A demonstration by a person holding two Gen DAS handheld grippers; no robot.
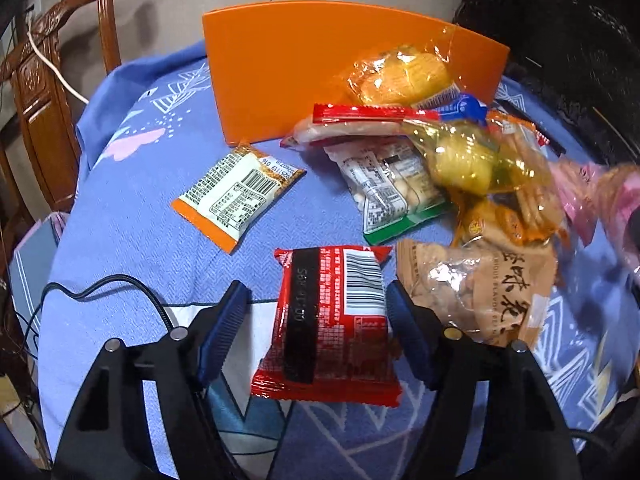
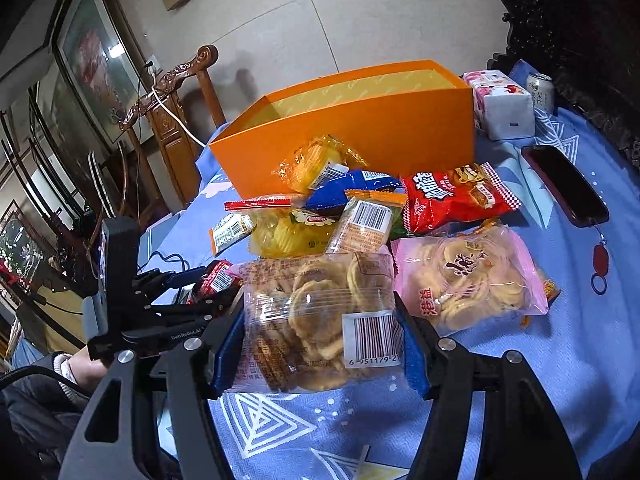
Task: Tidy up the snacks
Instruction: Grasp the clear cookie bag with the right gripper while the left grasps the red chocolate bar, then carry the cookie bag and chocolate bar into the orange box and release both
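Observation:
My left gripper (image 1: 316,312) stands open around a small red snack packet (image 1: 330,324) lying on the blue cloth; only its right finger looks close to the packet. My right gripper (image 2: 320,344) is shut on a clear bag of round crackers (image 2: 320,320), held above the cloth. An open orange box (image 2: 352,136) stands at the back; it also shows in the left wrist view (image 1: 304,64). A pile of snacks lies before it: a yellow chips bag (image 2: 288,232), a red packet (image 2: 452,200), a pink cracker bag (image 2: 472,280). The left gripper also shows in the right wrist view (image 2: 208,292).
A white-and-orange packet (image 1: 236,192) lies apart on the left. A brown peanut bag (image 1: 476,288) lies right of the red packet. A phone (image 2: 564,184), a tissue pack (image 2: 500,100) and a can (image 2: 540,86) sit at the right. A carved wooden chair (image 1: 44,92) stands beyond the table's left edge.

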